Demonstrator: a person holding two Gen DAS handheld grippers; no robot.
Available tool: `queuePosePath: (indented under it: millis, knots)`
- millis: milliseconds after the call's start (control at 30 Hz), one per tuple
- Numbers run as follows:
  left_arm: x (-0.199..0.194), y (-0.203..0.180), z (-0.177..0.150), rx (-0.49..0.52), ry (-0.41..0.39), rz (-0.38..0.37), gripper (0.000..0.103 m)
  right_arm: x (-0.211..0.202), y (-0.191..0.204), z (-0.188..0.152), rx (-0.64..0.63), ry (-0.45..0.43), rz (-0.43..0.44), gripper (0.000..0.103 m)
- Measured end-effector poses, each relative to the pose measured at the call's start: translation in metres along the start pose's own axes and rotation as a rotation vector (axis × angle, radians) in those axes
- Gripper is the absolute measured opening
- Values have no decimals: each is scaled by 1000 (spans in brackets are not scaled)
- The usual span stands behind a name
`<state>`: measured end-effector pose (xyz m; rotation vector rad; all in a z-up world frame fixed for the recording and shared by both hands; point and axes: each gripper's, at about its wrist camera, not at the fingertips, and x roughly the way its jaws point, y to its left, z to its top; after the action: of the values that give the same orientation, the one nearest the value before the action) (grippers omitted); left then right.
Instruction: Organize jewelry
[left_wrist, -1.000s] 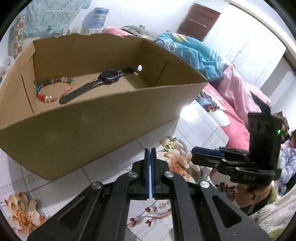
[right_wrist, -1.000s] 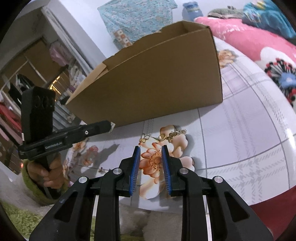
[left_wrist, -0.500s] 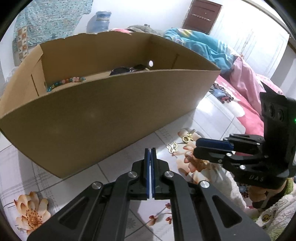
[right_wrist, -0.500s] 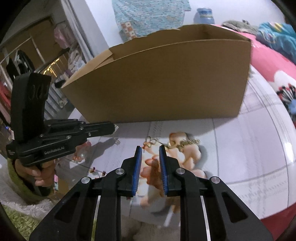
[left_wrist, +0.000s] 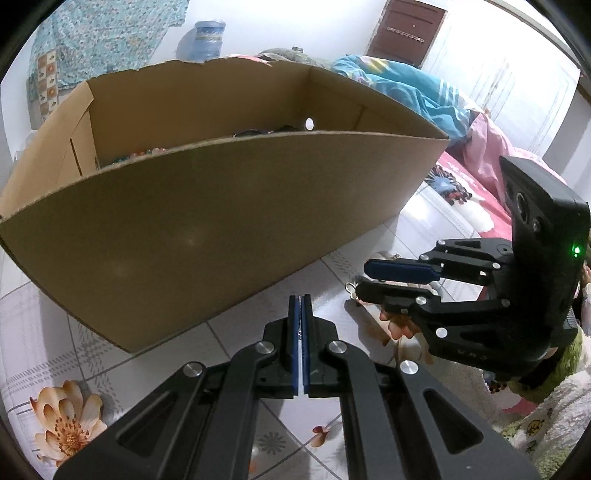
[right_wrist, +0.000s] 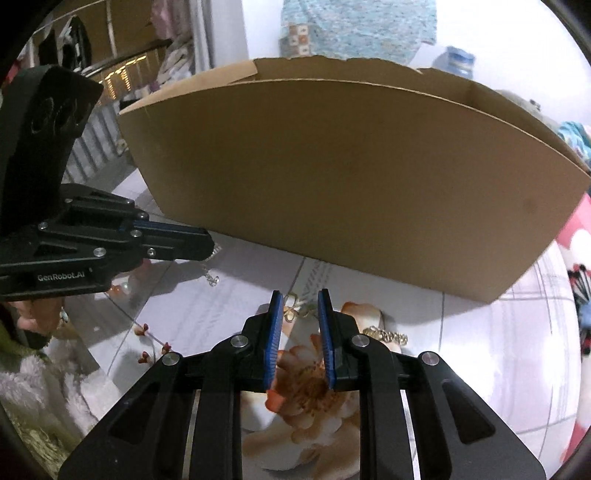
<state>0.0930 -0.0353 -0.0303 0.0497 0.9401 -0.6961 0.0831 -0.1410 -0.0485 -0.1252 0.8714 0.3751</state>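
- Box (right_wrist: 351, 184): plain brown cardboard, inside and out.
- Surface under the box (left_wrist: 33, 314): white with a faint grey grid and peach-orange flowers (left_wrist: 66, 424).
- Left tongs (left_wrist: 300, 299): black, blue pads, silver screws.
- Right tongs (right_wrist: 301, 299): black, blue ribbed pads (right_wrist: 275, 332); a green light glows on the body in the left view.
- Chain (right_wrist: 386, 335) and butterfly charm (right_wrist: 291, 314): gold.
- Beads (left_wrist: 147, 152) in the box: pinkish and teal.
- Blanket (left_wrist: 399, 88): turquoise with white stripes.
- Bedding (left_wrist: 491, 147): pink.
- Door (left_wrist: 406, 31): dark brown.
- Hanging cloth (right_wrist: 354, 29): teal print with a checked patch.
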Motion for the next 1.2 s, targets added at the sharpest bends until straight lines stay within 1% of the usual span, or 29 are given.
queuePosePath:
  millis: [133, 367, 400, 467, 567, 667, 733, 767, 800, 1000, 1033, 1067, 1200]
  knots:
    - [0, 2, 0, -4, 2, 0, 1, 1, 7, -3, -23, 7, -9, 19]
    - [3, 4, 0, -10, 7, -3, 1, 1, 18, 0, -1, 11, -57, 20]
    - [3, 4, 0, -11, 8, -3, 1, -1, 18, -1, 2, 14, -63, 21]
    - [4, 5, 1, -15, 8, -5, 1, -2, 22, 0, 26, 18, -61, 28]
    - [4, 6, 1, -18, 8, -8, 1, -2, 29, -1, 18, 9, -93, 28]
    - [4, 6, 1, -18, 9, -9, 1, -3, 29, -2, 36, 2, -90, 28]
    - [4, 6, 0, -18, 8, -9, 1, -3, 30, -2, 31, -1, -101, 25]
    - [4, 6, 0, -18, 8, -9, 1, -4, 31, -2, 28, -3, -103, 20]
    - [4, 6, 0, -18, 7, -8, 1, -3, 30, -3, 31, -3, -101, 18]
    - [4, 6, 1, -20, 6, -8, 1, -1, 27, -7, 46, -8, -101, 17]
    - [4, 6, 1, -20, 5, -9, 1, 0, 27, -7, 49, -9, -99, 14]
    - [3, 6, 1, -19, 4, -9, 1, 0, 27, -7, 52, -8, -92, 6]
    - [2, 5, 1, -15, -1, -8, 1, 0, 22, -6, 67, 0, -87, 6]
